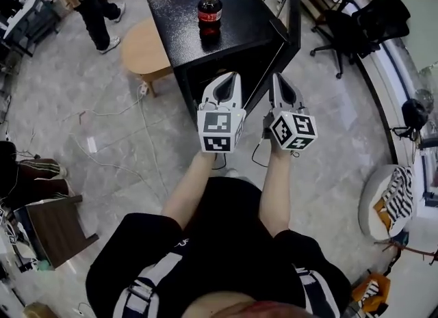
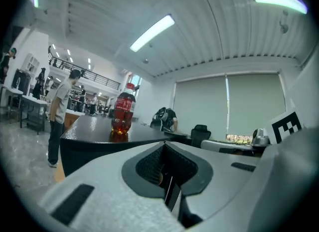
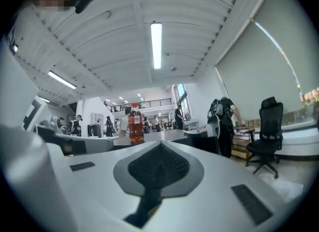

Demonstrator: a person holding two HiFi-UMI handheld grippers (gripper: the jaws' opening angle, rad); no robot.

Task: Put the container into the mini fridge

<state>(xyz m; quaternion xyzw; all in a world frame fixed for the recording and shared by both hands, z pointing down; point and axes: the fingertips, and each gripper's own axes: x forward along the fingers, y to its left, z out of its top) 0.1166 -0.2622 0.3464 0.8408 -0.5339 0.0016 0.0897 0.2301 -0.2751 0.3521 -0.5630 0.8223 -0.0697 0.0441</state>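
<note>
A cola bottle (image 1: 209,11) with a red cap and label stands upright on top of the black mini fridge (image 1: 236,33). The fridge door (image 1: 294,26) hangs open at the right. Both grippers are held side by side just in front of the fridge, below the level of its top. My left gripper (image 1: 229,83) is shut with nothing in it, and my right gripper (image 1: 281,84) is shut and empty too. In the left gripper view the bottle (image 2: 123,112) rises beyond the closed left gripper (image 2: 166,150). The right gripper view shows the bottle (image 3: 135,124) farther off, above the closed right gripper (image 3: 159,148).
A round wooden stool (image 1: 145,50) stands left of the fridge, with a person (image 1: 92,2) walking beyond it. Cables (image 1: 116,152) trail over the floor at the left. An office chair (image 1: 349,29) is at the right, a dark wooden stool (image 1: 58,224) at the lower left.
</note>
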